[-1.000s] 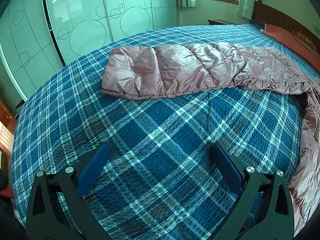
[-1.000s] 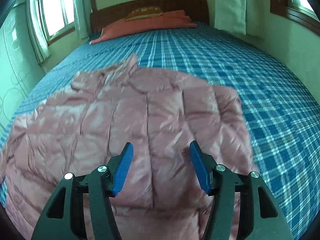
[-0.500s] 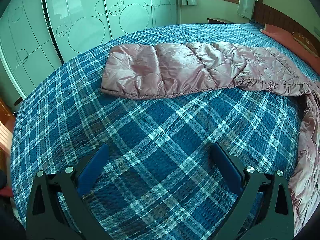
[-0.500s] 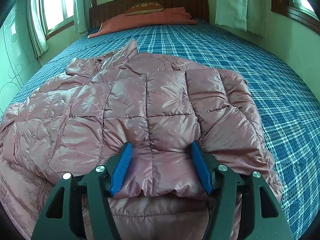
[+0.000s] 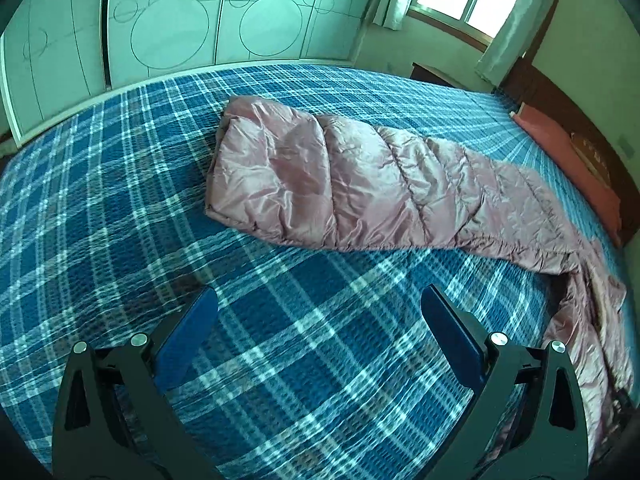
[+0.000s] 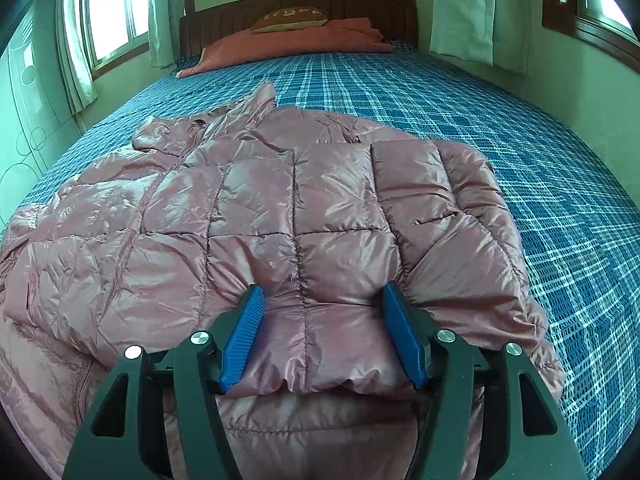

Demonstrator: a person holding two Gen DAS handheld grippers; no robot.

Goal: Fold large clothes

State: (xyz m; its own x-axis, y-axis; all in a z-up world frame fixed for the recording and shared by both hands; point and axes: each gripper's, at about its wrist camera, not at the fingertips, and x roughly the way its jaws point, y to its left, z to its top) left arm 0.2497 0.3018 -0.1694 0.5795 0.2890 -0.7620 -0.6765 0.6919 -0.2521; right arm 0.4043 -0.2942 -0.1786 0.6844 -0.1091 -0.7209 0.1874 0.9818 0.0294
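- The pink quilted jacket (image 6: 304, 216) lies on the bed (image 6: 560, 184), filling the middle and lower left of the right wrist view; its collar points toward the headboard at top.
- One side panel looks already folded in over the body: its edge runs down the right-of-centre part of that view, so the fold seems begun, not finished.
- The sleeve (image 5: 360, 184) in the left wrist view stretches from centre to the right edge, flat on the plaid cover and not yet folded in; that, and the final halving, look to be left.
- The right claw (image 6: 322, 334) straddles the near hem bulge; the pads touch the puffy fabric at each side, but whether they truly pinch it I cannot tell.
- The left claw (image 5: 320, 336) stands wide open over bare plaid at bottom, nothing between the pads, well short of the sleeve.
- Around: an orange pillow (image 6: 288, 46) at top, a wardrobe (image 5: 180, 28) at upper left. Nothing blocks the sleeve.
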